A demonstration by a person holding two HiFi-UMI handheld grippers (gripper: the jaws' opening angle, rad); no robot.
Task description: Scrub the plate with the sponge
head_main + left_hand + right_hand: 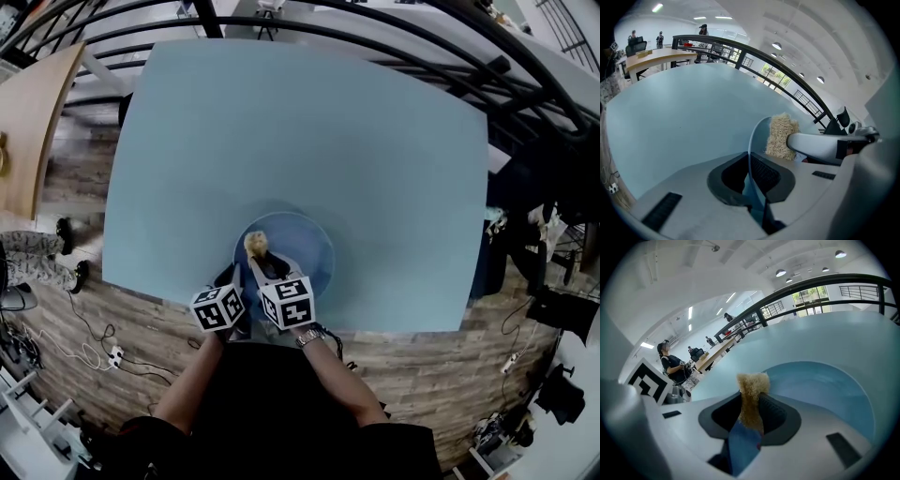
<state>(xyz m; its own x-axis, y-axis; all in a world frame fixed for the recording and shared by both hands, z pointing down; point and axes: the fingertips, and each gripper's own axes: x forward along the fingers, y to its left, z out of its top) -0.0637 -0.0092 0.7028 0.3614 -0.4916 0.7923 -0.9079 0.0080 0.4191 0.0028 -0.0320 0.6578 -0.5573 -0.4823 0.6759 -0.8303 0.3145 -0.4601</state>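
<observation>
A light blue plate (298, 246) lies on the blue table near its front edge. My left gripper (234, 277) is shut on the plate's near-left rim (751, 154), which runs edge-on between its jaws. My right gripper (266, 265) is shut on a tan, fibrous sponge (255, 244) with a blue backing (743, 446). The sponge (751, 397) sticks out beyond the jaws, over the plate's (825, 385) left part. In the left gripper view the sponge (781, 136) shows at the tip of the right gripper's white finger (815, 146).
The blue table (281, 141) stretches far beyond the plate. A black railing (375, 37) curves behind it, and a wooden desk (28, 112) stands at the left. Cables and power strips (103, 356) lie on the wooden floor. People stand far off in the room.
</observation>
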